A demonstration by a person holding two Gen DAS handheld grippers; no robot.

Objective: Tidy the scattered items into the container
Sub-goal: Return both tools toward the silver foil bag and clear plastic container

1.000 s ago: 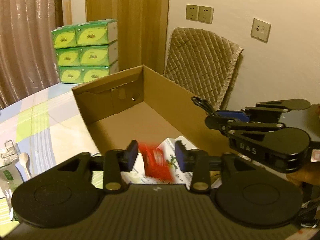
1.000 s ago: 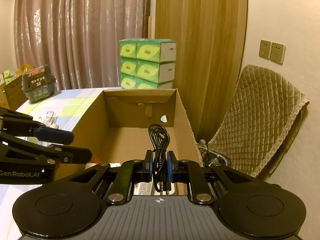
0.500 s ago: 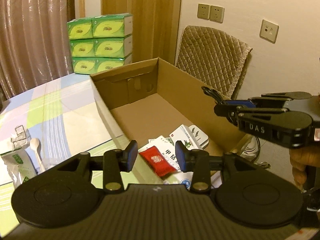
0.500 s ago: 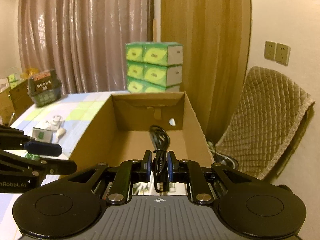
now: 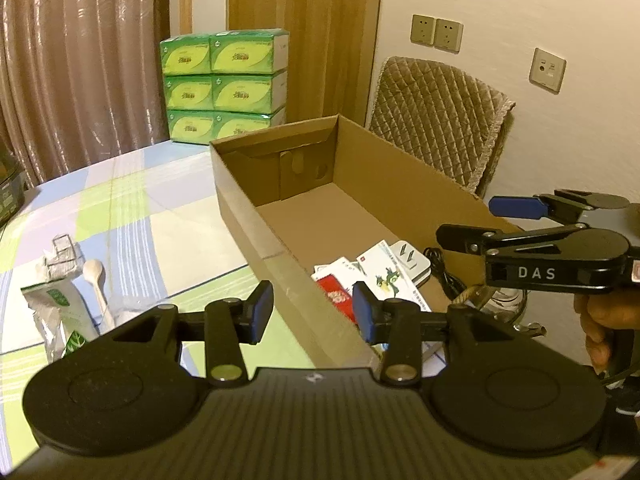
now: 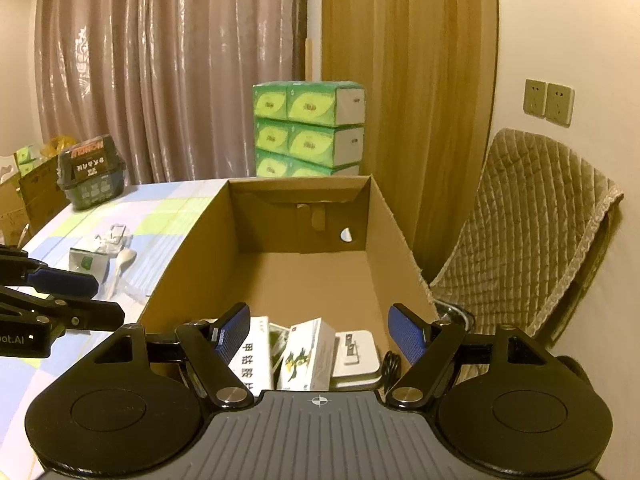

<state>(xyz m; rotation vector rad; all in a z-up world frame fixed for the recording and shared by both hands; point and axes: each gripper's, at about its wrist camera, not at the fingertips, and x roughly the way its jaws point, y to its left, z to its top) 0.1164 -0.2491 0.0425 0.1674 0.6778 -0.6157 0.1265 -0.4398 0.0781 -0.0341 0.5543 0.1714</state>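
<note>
An open cardboard box (image 5: 248, 216) (image 6: 192, 256) stands on the table. At its near end lie a red packet (image 5: 334, 290), white medicine boxes (image 6: 308, 354), a white charger (image 6: 356, 354) and a black cable (image 5: 444, 272) (image 6: 390, 364). My left gripper (image 5: 314, 310) is open and empty above the box's near left wall. My right gripper (image 6: 320, 332) is open and empty above the box's near end, with the cable lying below it. On the tablecloth to the left lie a green-and-white pouch (image 5: 56, 312), a white spoon (image 5: 94, 276) and clear plastic packaging (image 5: 60, 252).
Stacked green tissue packs (image 5: 224, 84) stand at the table's far edge. A dark basket (image 6: 90, 172) sits at the far left. A quilted chair (image 6: 532, 232) stands right of the box, against the wall. Curtains hang behind.
My right gripper has opened and let the black cable drop into the box. My left gripper has drawn back to the left, away from the red packet it released.
</note>
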